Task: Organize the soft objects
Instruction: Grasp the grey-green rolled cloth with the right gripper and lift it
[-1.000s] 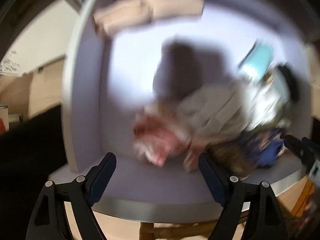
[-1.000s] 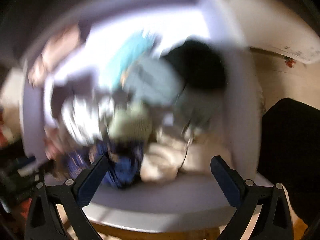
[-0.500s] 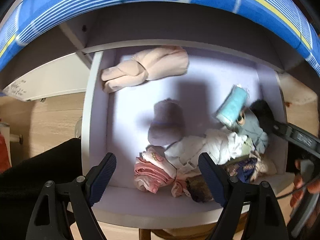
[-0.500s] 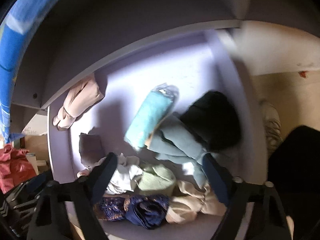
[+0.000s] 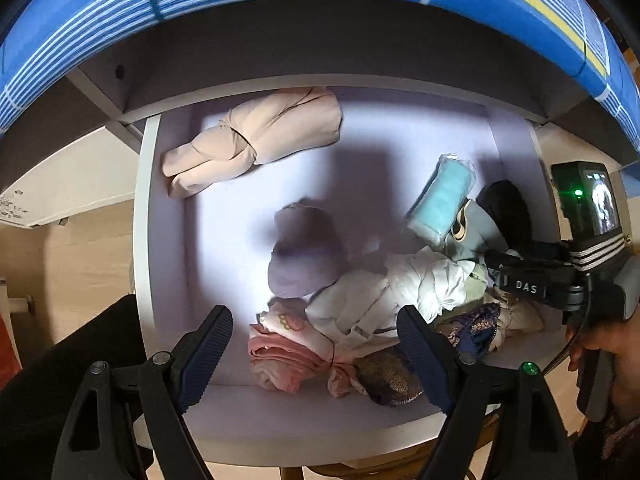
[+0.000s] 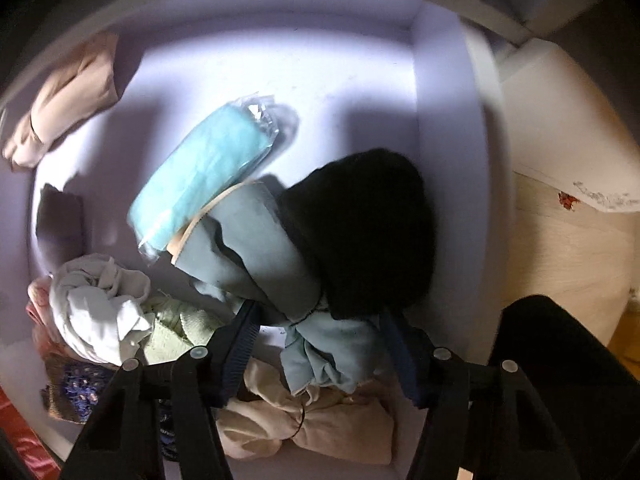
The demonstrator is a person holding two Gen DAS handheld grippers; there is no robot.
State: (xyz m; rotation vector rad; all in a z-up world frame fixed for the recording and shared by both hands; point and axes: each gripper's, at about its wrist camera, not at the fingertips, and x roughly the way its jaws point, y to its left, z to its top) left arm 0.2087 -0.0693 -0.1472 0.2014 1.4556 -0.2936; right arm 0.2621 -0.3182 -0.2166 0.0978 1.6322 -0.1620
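Note:
A lavender drawer [image 5: 168,240] holds soft things. A peach folded garment [image 5: 256,140] lies at its back left and a lilac roll [image 5: 304,256] in the middle. My left gripper [image 5: 316,348] hangs open above a pink cloth [image 5: 288,348] and a white cloth [image 5: 400,292], touching neither. My right gripper [image 6: 320,320] is low at the drawer's right side. Its jaws are closing around a grey-blue cloth [image 6: 256,248], which lies between them with small gaps at the pads. A black fuzzy item [image 6: 368,224] lies against that cloth, and a teal packet [image 6: 200,184] rests beside it.
A beige cloth [image 6: 312,428], a green cloth [image 6: 176,328] and a dark blue patterned cloth [image 5: 476,328] crowd the drawer's front right. A gold-brown item [image 5: 388,376] lies at the front. Blue striped fabric [image 5: 240,0] hangs over the cabinet. A dark trouser leg [image 6: 560,380] stands at the right.
The right gripper has swept across and come down over the grey-blue cloth, its jaws narrowing. The left gripper has risen a little, still open.

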